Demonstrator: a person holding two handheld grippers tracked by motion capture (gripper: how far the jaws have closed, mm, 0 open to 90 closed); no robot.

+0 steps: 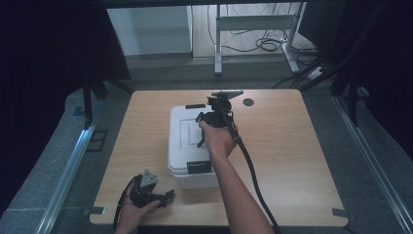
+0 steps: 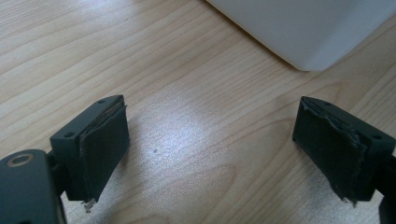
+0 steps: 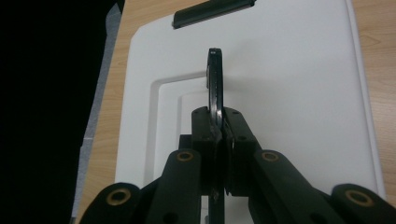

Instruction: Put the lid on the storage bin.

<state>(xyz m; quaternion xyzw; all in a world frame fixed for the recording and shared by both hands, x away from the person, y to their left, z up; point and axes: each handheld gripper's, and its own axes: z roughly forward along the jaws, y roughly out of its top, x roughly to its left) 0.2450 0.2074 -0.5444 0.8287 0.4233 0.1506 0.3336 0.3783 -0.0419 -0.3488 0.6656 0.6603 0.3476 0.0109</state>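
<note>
A white lidded box [image 1: 182, 146] stands in the middle of the wooden table [image 1: 292, 161], with a black latch at its far end [image 1: 195, 106] and one at its near end [image 1: 198, 167]. My right gripper [image 1: 203, 136] is over the lid [image 3: 289, 93], shut on the thin black lid handle [image 3: 214, 79], which stands up edge-on between the pads. One latch [image 3: 212, 11] lies beyond it. My left gripper [image 1: 167, 196] rests low at the table's front left, open and empty [image 2: 210, 121], with the box's rounded corner [image 2: 303, 28] ahead of it.
A dark round cable hole [image 1: 248, 102] sits in the tabletop behind the box. The right gripper's cable [image 1: 251, 170] trails back across the table. A metal desk frame [image 1: 253, 29] and floor cables lie beyond; dark curtains flank both sides.
</note>
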